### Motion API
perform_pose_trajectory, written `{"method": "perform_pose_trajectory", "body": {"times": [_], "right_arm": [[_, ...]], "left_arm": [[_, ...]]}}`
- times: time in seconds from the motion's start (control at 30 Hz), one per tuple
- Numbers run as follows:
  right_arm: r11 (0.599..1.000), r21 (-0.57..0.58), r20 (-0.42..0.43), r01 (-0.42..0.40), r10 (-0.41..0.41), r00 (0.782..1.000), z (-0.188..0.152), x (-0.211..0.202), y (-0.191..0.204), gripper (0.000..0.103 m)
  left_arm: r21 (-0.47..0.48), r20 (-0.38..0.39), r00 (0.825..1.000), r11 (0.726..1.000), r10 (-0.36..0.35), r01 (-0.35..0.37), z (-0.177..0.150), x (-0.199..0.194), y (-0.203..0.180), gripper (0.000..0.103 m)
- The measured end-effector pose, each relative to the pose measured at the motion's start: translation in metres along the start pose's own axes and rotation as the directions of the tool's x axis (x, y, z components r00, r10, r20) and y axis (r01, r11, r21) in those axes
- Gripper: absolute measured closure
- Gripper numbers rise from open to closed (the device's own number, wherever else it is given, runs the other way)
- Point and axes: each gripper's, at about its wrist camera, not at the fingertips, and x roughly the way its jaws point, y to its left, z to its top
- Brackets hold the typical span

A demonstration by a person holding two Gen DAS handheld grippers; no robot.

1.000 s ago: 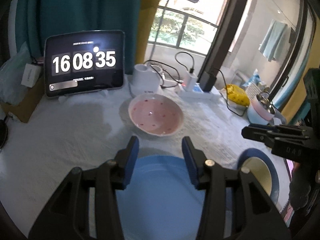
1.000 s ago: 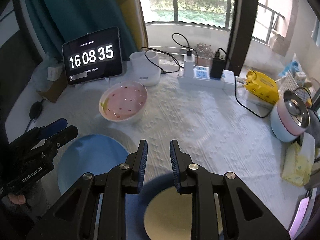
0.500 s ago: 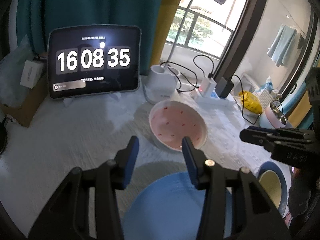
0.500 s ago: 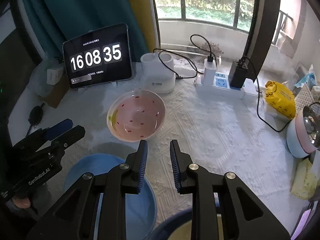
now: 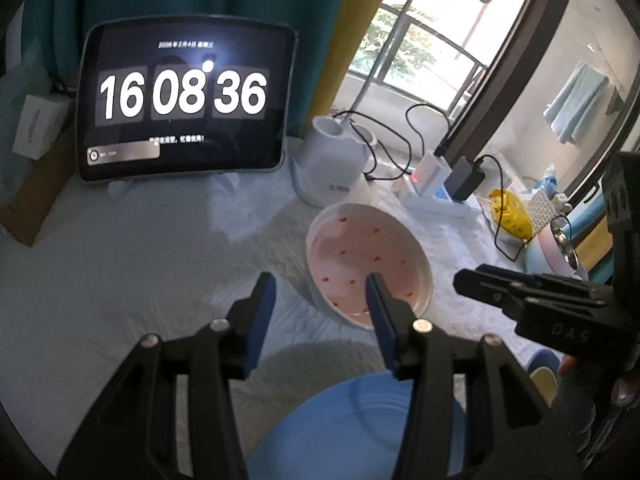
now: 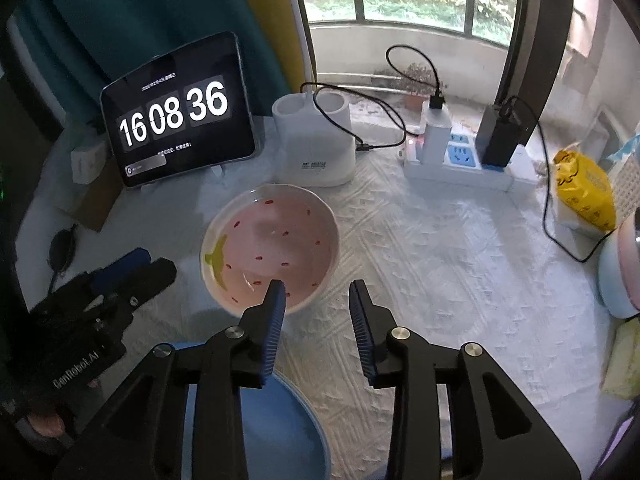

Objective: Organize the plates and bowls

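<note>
A pink bowl with red speckles (image 5: 366, 256) (image 6: 272, 248) sits on the white cloth mid-table. A blue plate (image 5: 352, 428) (image 6: 276, 436) lies nearer, under both grippers. A yellow-centred, blue-rimmed dish (image 5: 542, 376) shows at the right edge of the left wrist view. My left gripper (image 5: 320, 300) is open and empty, its right finger over the bowl's near rim. My right gripper (image 6: 318, 304) is open and empty, its left finger over the bowl's near right rim. It also shows in the left wrist view (image 5: 520, 292), and the left gripper shows in the right wrist view (image 6: 104, 292).
A tablet clock (image 5: 184, 100) (image 6: 176, 116) stands at the back left. A white lamp base (image 6: 316, 140), a power strip with chargers (image 6: 456, 156) and cables lie behind the bowl. A yellow packet (image 6: 584, 188) and a pink-blue pot (image 5: 556, 248) are at the right.
Both grippers have moved forward towards the pink bowl, which is now larger and closer. The right gripper's jaws have opened wider. The blue plate and the yellow dish have slid down out of view.
</note>
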Motion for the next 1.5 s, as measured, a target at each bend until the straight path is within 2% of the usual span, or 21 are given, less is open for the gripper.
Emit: {"method": "perform_pose_trajectory", "body": {"times": [0.33, 0.5, 0.8, 0.97, 1.03, 1.1, 1.2, 1.5], "right_arm": [[0.998, 0.060, -0.080, 0.001, 0.004, 0.997, 0.011, 0.041, 0.003, 0.068], [0.995, 0.099, -0.112, 0.005, 0.006, 0.994, 0.013, 0.057, -0.002, 0.068], [0.993, 0.114, -0.150, 0.033, -0.016, 0.989, 0.015, 0.077, -0.004, 0.068], [0.990, 0.141, -0.192, 0.017, 0.010, 0.981, 0.015, 0.092, -0.006, 0.070], [0.992, 0.127, -0.183, 0.018, 0.005, 0.983, 0.015, 0.092, -0.004, 0.081], [0.993, 0.114, -0.177, 0.016, 0.005, 0.984, 0.014, 0.091, -0.002, 0.086], [0.994, 0.105, -0.169, 0.009, 0.009, 0.986, 0.014, 0.088, 0.000, 0.087], [0.998, 0.061, -0.099, 0.019, -0.013, 0.995, 0.011, 0.075, 0.008, 0.088]], "left_arm": [[-0.027, -0.080, 0.997, 1.000, -0.001, -0.001, 0.005, 0.028, 0.004, 0.054], [-0.033, -0.144, 0.989, 0.999, 0.015, -0.020, 0.005, 0.047, 0.005, 0.054], [-0.036, -0.169, 0.985, 0.999, 0.028, -0.035, 0.003, 0.060, 0.006, 0.054], [-0.026, -0.162, 0.986, 0.999, 0.039, -0.043, 0.002, 0.062, 0.003, 0.055], [-0.015, -0.158, 0.987, 0.999, 0.034, -0.037, 0.002, 0.063, 0.001, 0.057], [0.001, -0.157, 0.987, 1.000, 0.029, -0.029, 0.001, 0.064, -0.002, 0.065], [0.026, -0.170, 0.985, 1.000, 0.018, -0.014, -0.002, 0.070, -0.009, 0.074], [0.044, -0.142, 0.989, 0.999, 0.026, -0.020, -0.002, 0.063, -0.010, 0.078]]}}
